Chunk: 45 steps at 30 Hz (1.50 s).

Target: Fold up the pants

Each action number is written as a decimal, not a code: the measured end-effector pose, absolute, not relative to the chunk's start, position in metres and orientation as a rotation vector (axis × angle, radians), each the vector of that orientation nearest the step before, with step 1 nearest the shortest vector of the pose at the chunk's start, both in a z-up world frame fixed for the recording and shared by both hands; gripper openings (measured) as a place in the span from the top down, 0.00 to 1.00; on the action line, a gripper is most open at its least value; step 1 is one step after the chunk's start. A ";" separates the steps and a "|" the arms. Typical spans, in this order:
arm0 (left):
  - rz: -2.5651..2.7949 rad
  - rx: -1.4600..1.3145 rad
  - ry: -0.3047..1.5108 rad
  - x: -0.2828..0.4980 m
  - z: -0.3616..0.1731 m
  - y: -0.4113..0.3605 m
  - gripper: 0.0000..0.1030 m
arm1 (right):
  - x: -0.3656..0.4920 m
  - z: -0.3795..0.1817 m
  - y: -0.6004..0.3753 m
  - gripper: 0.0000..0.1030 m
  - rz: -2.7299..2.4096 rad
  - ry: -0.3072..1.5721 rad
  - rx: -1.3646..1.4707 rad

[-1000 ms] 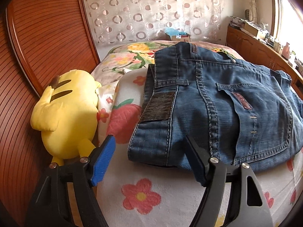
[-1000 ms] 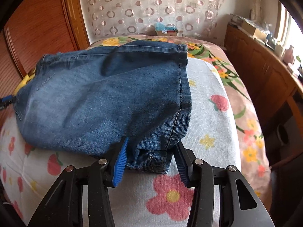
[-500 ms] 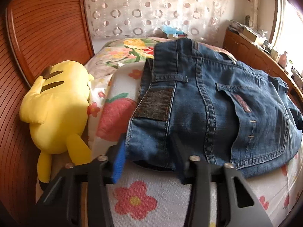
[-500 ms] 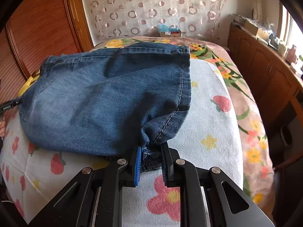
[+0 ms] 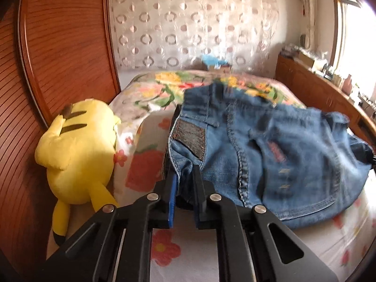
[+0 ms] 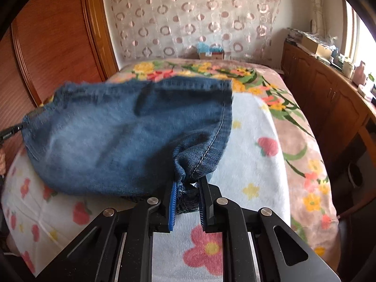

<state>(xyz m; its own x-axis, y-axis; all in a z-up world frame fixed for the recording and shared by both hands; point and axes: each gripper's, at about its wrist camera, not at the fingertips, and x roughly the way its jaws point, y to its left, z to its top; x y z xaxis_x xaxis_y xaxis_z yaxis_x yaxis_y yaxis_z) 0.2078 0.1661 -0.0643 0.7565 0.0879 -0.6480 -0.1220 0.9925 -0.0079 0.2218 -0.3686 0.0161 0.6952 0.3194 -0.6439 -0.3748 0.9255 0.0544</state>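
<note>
Blue jeans (image 5: 270,164) lie folded across a flowered white blanket (image 5: 192,258) on the bed, with the leather waist patch (image 5: 190,138) near the left edge. My left gripper (image 5: 184,174) is closing its jaws, and the pads pinch the near waistband corner, which is bunched and lifted between them. In the right wrist view the leg end of the jeans (image 6: 117,145) hangs raised off the blanket. My right gripper (image 6: 186,185) is shut on the gathered near hem corner.
A yellow plush toy (image 5: 77,155) lies left of the jeans against the wooden panel (image 5: 58,47). A wooden cabinet (image 6: 329,94) with clutter runs along the bed's right side. A small box (image 6: 211,51) stands at the far end by the curtain.
Both grippers closed from open onto the jeans' near corners. The left one moved in onto the waistband corner and rose, lifting the cloth; the right one pulled its corner up into a bunch.
</note>
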 end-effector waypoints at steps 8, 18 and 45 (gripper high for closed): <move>0.108 -0.021 0.632 0.183 -0.037 0.154 0.88 | 0.195 0.049 -0.374 0.85 0.371 0.582 -0.110; 0.086 -0.024 0.572 0.120 -0.017 0.147 0.88 | 0.127 0.061 -0.397 0.86 0.353 0.497 -0.104; 0.072 -0.014 0.701 0.035 -0.062 0.121 0.78 | 0.061 0.013 -0.432 0.84 0.334 0.593 0.024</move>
